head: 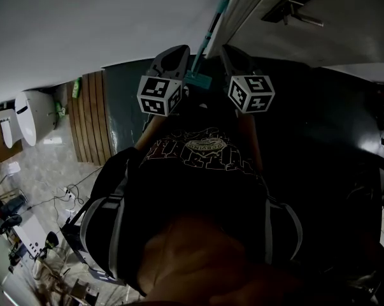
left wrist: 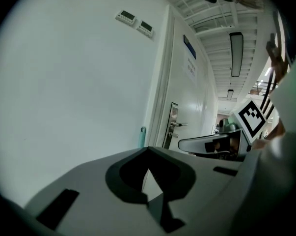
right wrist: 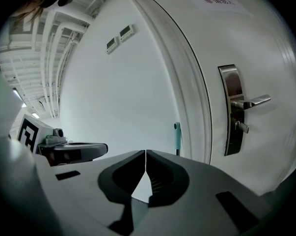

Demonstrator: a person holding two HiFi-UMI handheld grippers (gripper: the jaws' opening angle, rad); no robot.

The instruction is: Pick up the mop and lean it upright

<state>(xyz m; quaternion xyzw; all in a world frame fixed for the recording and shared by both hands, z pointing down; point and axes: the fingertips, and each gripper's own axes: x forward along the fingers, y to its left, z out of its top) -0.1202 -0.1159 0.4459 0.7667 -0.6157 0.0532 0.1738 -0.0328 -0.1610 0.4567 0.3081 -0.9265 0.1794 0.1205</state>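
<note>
The mop stands upright against the white wall beside the door frame. Its teal handle (head: 211, 30) rises from the teal head (head: 198, 80) on the dark floor. The handle's top (left wrist: 143, 131) shows just beyond my left gripper (left wrist: 148, 149), and again as a teal tip (right wrist: 177, 136) past my right gripper (right wrist: 146, 152). Both grippers are shut with nothing between the jaws and are apart from the mop. In the head view the left gripper (head: 177, 51) and right gripper (head: 228, 51) flank the mop head.
A white door with a metal lever handle (right wrist: 243, 104) is to the right of the mop. Two small wall panels (left wrist: 133, 21) sit high on the wall. A wooden slatted board (head: 90, 116), a white fixture (head: 29, 113) and cables (head: 64, 196) lie at the left.
</note>
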